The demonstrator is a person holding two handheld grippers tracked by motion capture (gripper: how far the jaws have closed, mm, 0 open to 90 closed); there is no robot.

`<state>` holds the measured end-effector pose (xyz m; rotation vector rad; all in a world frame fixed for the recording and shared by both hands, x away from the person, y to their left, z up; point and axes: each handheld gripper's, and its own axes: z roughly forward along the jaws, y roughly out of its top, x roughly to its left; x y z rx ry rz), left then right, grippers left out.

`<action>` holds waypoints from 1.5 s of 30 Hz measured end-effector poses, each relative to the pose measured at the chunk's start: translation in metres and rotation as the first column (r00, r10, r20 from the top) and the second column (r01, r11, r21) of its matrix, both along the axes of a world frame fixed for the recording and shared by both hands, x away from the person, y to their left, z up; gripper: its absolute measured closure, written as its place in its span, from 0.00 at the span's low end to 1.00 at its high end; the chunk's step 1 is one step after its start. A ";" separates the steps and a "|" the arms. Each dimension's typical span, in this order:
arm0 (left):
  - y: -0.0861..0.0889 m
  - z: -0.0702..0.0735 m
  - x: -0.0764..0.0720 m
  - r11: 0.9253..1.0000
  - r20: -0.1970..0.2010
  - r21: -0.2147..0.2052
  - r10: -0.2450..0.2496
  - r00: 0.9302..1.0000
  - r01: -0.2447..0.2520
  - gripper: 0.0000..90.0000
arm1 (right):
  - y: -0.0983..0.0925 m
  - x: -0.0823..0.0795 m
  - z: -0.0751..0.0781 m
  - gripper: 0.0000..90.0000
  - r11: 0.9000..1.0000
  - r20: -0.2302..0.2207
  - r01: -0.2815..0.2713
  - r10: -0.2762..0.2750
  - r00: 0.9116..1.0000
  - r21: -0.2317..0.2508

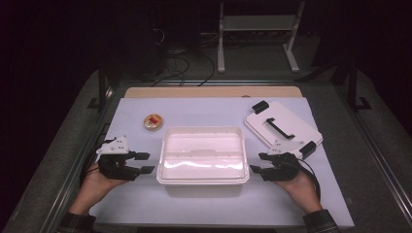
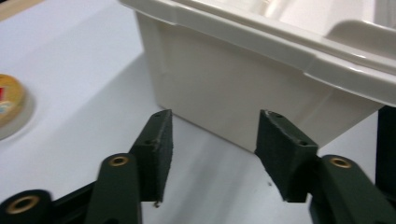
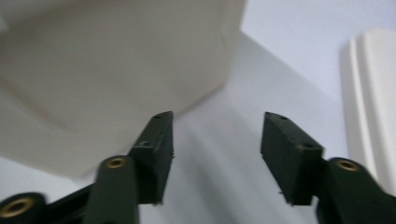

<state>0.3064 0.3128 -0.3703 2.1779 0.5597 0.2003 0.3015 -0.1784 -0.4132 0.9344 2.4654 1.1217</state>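
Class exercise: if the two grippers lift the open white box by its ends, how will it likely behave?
The white box looks like rigid moulded plastic, so probably stiff. It appears empty, likely light. Its smooth sloped walls may slip; the rim offers better hold. The left gripper and right gripper stand open beside it.

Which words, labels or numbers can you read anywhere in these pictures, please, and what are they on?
None can be read.
Round tin: a red mark on its top, too small and blurred to read.
White container and white lid: no text visible.
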 end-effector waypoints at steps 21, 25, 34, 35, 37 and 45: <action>-0.035 0.063 0.028 0.991 0.037 0.055 -0.124 0.992 0.121 0.30 | -0.021 -0.016 -0.043 0.17 0.993 -0.049 0.115 -0.117 0.992 -0.042; -0.053 0.070 0.033 0.986 0.041 0.070 -0.155 0.987 0.152 0.30 | -0.023 -0.016 -0.045 0.17 0.993 -0.038 0.112 -0.114 0.993 -0.032; -0.089 0.081 0.041 0.968 0.033 0.100 -0.236 0.971 0.232 0.30 | -0.023 -0.016 -0.045 0.17 0.993 -0.039 0.113 -0.114 0.993 -0.030; -0.095 0.082 0.042 0.964 0.032 0.105 -0.247 0.969 0.242 0.30 | -0.023 -0.016 -0.045 0.17 0.993 -0.038 0.114 -0.115 0.993 -0.028; -0.104 0.083 0.045 0.959 0.028 0.119 -0.261 0.965 0.256 0.30 | -0.023 -0.016 -0.045 0.17 0.993 -0.039 0.114 -0.115 0.993 -0.028; -0.140 0.077 0.049 0.933 -0.001 0.163 -0.326 0.945 0.322 0.36 | -0.023 -0.017 -0.045 0.17 0.993 -0.040 0.115 -0.116 0.992 -0.027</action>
